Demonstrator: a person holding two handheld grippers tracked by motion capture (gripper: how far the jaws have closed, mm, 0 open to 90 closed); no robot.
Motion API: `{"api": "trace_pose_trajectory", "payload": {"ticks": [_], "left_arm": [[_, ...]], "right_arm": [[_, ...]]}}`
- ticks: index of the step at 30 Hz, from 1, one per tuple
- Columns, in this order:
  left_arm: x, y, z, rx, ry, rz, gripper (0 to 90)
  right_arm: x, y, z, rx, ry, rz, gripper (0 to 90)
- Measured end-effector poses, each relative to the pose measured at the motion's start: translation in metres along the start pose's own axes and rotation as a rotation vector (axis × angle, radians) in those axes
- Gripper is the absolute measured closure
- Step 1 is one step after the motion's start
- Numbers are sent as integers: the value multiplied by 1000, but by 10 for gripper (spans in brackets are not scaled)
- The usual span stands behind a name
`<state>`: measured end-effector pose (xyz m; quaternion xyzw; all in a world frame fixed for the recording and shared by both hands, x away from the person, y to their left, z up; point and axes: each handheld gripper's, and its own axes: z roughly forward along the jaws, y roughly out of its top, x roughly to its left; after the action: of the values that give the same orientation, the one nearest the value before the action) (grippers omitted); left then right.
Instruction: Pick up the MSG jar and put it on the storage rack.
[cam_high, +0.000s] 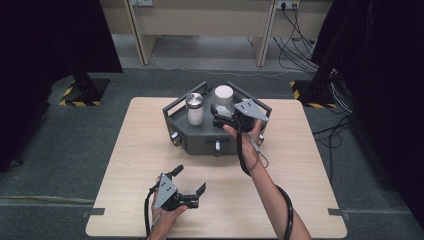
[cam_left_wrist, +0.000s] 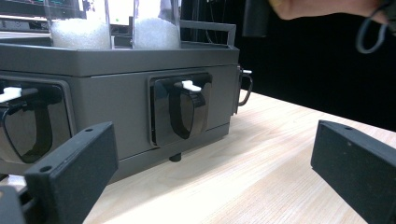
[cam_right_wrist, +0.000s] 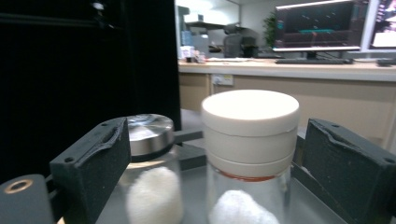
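A dark grey box-like tray (cam_high: 200, 141) stands at the far middle of the wooden table (cam_high: 150, 130). It holds two clear jars with white filling. One jar has a steel lid (cam_high: 194, 108) (cam_right_wrist: 147, 135), the other a white lid (cam_high: 223, 98) (cam_right_wrist: 250, 126). My right gripper (cam_high: 220, 118) (cam_right_wrist: 215, 154) hovers over the tray's right side, open, with its jaws level with the white-lidded jar and apart from it. My left gripper (cam_high: 190, 180) (cam_left_wrist: 215, 154) rests low near the table's front, open and holding nothing, facing the tray's front wall (cam_left_wrist: 116, 102) and its black latches (cam_left_wrist: 184, 112).
Black curtains close in on both sides. A wooden desk (cam_high: 200, 25) stands beyond the table, with cables (cam_high: 300, 50) on the floor at the far right. Stand feet with hazard tape (cam_high: 82, 92) sit at both far corners. Bare tabletop lies left and right of the tray.
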<state>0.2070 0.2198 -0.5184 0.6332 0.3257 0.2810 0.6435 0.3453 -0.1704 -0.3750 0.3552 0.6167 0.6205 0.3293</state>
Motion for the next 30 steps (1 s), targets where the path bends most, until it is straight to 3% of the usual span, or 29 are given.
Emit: {"api": "trace_pose_trajectory", "payload": {"ticks": [4, 12, 17, 23, 30], "left_arm": [[0, 0, 0, 2, 0, -3, 3], [0, -1, 1, 9, -1, -1, 3], [0, -2, 1, 8, -1, -2, 3], [0, -2, 1, 10, -2, -3, 3], [0, -2, 1, 9, -2, -3, 3]], "right_arm": [[-4, 0, -14, -26, 41, 21, 74], [-6, -4, -43, -51, 100, 16, 63], [-2, -8, -56, -52, 110, -31, 39], [-1, -16, -69, -51, 138, -38, 25], [7, -24, -82, -48, 157, -77, 7]]}}
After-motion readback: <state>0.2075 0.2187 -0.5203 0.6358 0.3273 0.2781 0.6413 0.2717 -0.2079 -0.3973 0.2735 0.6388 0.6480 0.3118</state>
